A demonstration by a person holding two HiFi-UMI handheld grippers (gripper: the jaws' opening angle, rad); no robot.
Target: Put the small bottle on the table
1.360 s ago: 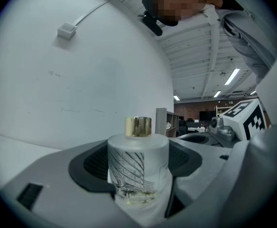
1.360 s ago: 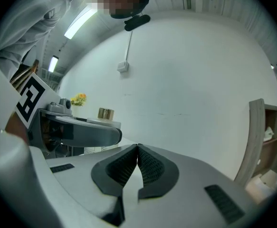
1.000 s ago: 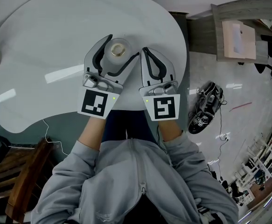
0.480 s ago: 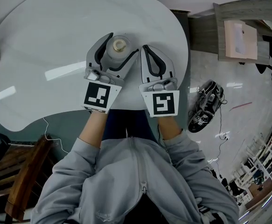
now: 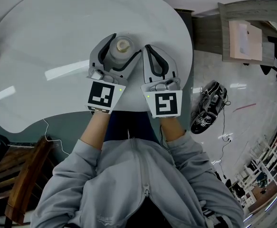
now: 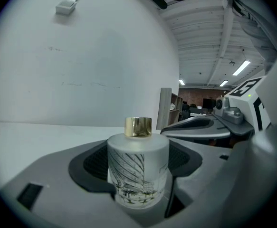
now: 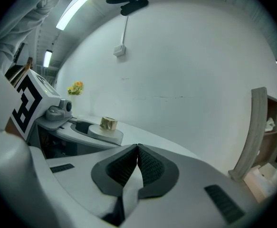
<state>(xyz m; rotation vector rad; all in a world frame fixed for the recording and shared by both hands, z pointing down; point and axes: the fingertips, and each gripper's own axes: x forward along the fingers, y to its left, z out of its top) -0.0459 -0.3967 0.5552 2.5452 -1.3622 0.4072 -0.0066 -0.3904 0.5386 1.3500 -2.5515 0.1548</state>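
Tabletop white, rounded (glossy), shiny tiled floor, wooden shelf

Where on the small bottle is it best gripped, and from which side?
Grip the small bottle round its wide frosted body, below the narrow gold cap, coming in level from the side. It stands upright and its round wall fits the curved pads, as the left tongs hold it.
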